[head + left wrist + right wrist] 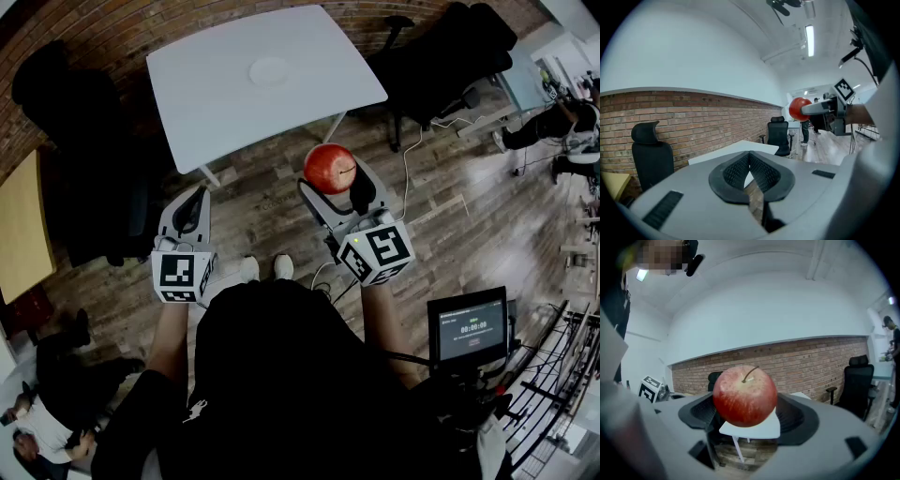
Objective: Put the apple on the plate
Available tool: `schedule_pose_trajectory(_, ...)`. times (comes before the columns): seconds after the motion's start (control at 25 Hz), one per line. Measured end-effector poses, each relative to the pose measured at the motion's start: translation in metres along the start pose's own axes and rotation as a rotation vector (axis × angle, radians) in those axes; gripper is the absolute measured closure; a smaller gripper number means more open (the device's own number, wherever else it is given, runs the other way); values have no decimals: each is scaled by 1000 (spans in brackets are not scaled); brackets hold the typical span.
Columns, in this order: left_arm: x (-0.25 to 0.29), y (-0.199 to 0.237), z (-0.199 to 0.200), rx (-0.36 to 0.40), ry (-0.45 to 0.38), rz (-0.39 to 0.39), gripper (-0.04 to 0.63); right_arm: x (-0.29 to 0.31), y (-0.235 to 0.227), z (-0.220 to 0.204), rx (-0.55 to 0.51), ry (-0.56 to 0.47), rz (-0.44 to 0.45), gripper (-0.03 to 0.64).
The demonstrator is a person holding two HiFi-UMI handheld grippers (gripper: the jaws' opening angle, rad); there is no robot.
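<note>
One carry remains: right gripper (336,180) clasps the round red apple (329,167) short of the white square table (216,103), left gripper (192,204) clenched empty; next, reach the table's flat white plate (269,70).

A white table (216,112) on slim legs stands on a wooden plank floor (450,225), close to a brick wall (141,28). A black office chair (450,56) sits just beside the table's right side, and another black chair (66,94) stands at its left. A pale yellow tabletop (23,225) shows at the left edge. A thin cable (407,178) trails over the floor. A small screen (467,328) glows at lower right. One person (47,427) sits at lower left, another (562,127) at far right. A ceiling strip light (809,40) is lit
</note>
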State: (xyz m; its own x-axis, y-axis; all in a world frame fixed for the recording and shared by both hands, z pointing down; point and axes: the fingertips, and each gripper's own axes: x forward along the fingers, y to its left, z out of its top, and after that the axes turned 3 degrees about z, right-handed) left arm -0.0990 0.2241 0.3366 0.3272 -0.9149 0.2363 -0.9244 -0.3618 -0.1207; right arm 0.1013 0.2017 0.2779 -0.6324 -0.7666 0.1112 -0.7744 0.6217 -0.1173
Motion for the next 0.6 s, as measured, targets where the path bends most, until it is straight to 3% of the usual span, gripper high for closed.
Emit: schedule_pose_trajectory(0.6,0,16,0,-7,-12,-53,588,16,13,1,8,10,-3,221)
